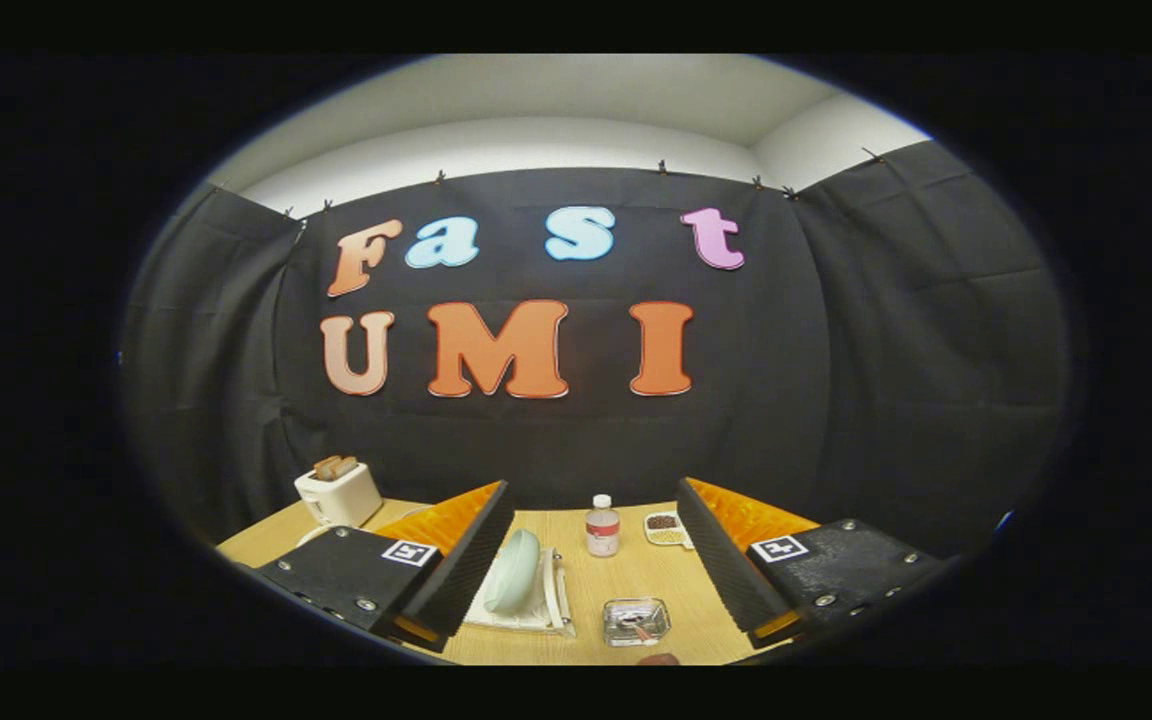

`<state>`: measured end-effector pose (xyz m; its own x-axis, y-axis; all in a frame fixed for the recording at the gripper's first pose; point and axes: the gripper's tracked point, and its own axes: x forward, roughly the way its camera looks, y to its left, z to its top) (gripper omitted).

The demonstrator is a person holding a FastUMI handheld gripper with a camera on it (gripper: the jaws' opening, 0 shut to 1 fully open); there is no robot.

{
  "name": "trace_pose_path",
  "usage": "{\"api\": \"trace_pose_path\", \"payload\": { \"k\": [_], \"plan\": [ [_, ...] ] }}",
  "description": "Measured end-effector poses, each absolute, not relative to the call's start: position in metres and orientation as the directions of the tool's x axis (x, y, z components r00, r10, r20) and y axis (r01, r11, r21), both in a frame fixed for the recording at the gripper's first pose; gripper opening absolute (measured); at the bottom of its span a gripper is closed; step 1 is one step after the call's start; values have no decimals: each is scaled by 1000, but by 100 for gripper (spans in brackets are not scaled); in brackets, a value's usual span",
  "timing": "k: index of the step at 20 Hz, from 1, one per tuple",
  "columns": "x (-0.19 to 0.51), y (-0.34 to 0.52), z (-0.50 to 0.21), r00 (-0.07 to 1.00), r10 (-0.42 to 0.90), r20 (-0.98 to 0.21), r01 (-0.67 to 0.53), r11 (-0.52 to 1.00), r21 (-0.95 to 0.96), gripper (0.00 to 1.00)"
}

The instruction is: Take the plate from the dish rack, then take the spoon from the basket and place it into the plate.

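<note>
From the gripper view, the gripper (591, 570) hung high above the surface (636, 590), jaws wide apart and holding nothing. The plate (514, 570) stood on edge in the dish rack (548, 605), just inside the left finger. Right of the rack sat the basket (636, 621), spoon (642, 630) inside. Best approach, I judged: drop low, straddle the plate's rim, lift straight up.
</note>
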<state>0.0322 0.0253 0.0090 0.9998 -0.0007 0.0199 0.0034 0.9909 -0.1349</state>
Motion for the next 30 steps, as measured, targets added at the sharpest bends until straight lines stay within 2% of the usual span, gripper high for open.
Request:
{"api": "trace_pose_path", "payload": {
  "k": [21, 30],
  "plan": [
    [50, 29, 3, 1000, -18, -12, 15, 980, -201, 98],
    [72, 49, -36, 995, 5, -98, -26, 976, -218, 98]
  ]
}}
